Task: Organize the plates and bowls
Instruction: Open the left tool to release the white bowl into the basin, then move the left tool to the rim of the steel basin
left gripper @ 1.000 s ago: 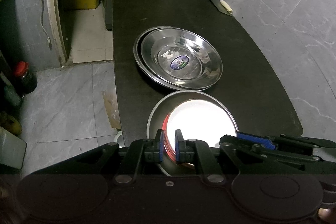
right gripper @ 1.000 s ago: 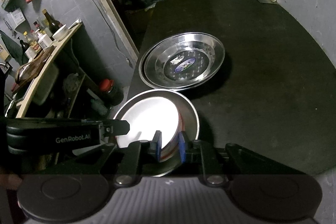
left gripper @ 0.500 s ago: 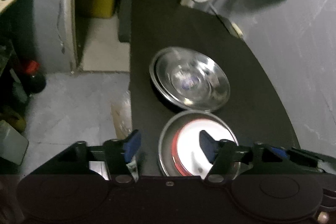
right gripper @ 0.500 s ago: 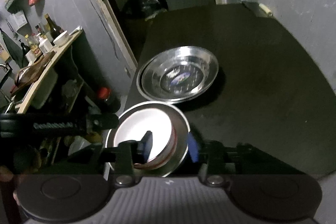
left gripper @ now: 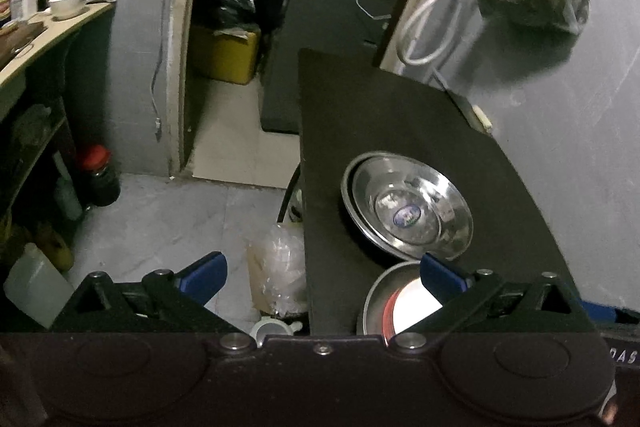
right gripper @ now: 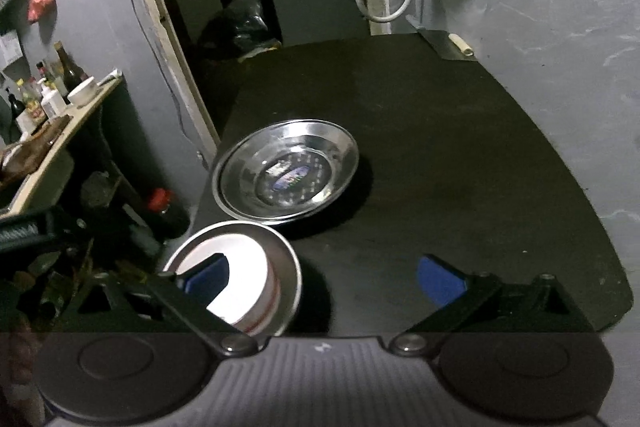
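Bowl [right gripper: 256, 267], white with red rim stripes, sat nested in a steel bowl [right gripper: 290, 263]; I saw both grippers [left gripper: 320, 277] [right gripper: 324, 277] just spread wide, holding nothing.

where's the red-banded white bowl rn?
Red-banded white bowl sits nested in a steel bowl at the black table's near-left edge, just before the stacked steel plates.

Right gripper [right gripper: 322, 277] gapes over table [right gripper: 460, 167] (nothing held).
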